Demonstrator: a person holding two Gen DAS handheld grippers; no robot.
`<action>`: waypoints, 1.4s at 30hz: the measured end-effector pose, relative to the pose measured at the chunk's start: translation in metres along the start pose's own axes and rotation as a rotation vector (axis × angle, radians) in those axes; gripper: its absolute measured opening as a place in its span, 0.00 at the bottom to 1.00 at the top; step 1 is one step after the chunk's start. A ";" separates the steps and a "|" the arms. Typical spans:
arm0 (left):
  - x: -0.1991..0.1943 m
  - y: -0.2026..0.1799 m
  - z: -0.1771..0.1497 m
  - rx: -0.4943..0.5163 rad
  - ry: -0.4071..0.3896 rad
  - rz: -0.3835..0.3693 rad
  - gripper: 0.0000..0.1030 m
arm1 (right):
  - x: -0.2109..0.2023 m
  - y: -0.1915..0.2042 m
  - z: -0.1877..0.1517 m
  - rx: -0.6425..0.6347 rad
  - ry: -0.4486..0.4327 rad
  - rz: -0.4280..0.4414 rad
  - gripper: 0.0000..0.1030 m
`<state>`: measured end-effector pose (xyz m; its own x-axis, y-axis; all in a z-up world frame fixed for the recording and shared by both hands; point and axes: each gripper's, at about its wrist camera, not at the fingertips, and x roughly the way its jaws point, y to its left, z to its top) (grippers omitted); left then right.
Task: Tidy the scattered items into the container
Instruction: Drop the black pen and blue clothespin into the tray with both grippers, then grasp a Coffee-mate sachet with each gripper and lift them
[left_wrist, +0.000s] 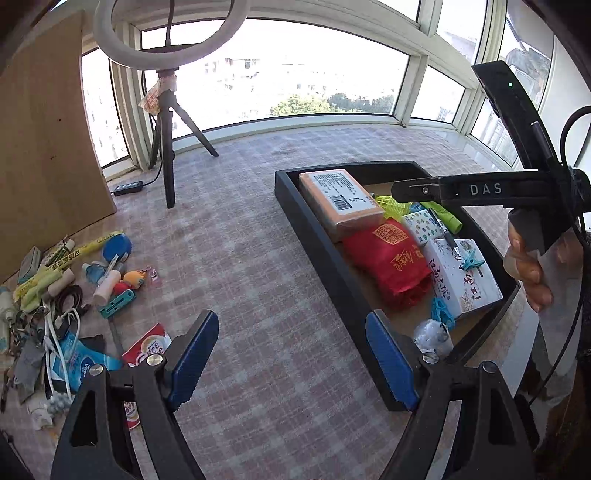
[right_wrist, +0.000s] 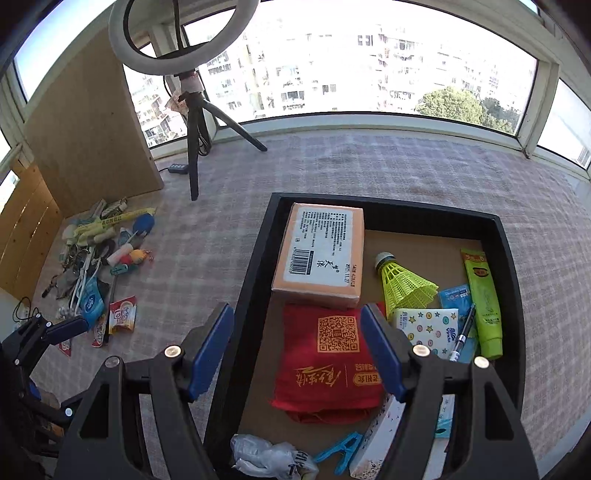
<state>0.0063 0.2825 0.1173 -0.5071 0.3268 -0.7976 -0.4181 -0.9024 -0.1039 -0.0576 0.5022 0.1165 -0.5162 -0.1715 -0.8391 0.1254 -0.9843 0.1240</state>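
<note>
Left wrist view shows the left tongs (left_wrist: 291, 360) spread wide with nothing between their blue pads, hovering over the checked surface (left_wrist: 258, 229) just left of the black container (left_wrist: 321, 251). Inside the container lie an orange box (left_wrist: 340, 203) at the far end, a red cloth bag (left_wrist: 391, 262) nearer than it, and a white printed box (left_wrist: 461, 277) to the bag's right. Well left of the container sits the heap of scattered items (left_wrist: 66, 291) still on the surface, beside a wooden panel (left_wrist: 44, 140).

Right wrist view has the right tongs (right_wrist: 297, 354) also wide open and empty, hanging over the container's (right_wrist: 255, 266) left wall and the red cloth bag (right_wrist: 328, 365). A yellow shuttlecock (right_wrist: 402, 284) and a green tube (right_wrist: 484, 302) lie toward the container's right side. The scattered items (right_wrist: 99, 266) lie far left of it.
</note>
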 end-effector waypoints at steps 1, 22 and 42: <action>-0.004 0.016 -0.006 -0.028 0.001 0.027 0.79 | 0.004 0.012 0.001 -0.021 0.009 0.014 0.68; -0.047 0.200 -0.128 -0.409 0.113 0.315 0.79 | 0.101 0.215 -0.015 -0.321 0.271 0.282 0.68; -0.018 0.236 -0.156 -0.479 0.183 0.321 0.79 | 0.160 0.257 -0.027 -0.429 0.328 0.172 0.69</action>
<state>0.0342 0.0198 0.0149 -0.3962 0.0015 -0.9182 0.1421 -0.9878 -0.0630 -0.0848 0.2229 0.0001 -0.1761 -0.2384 -0.9551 0.5531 -0.8266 0.1043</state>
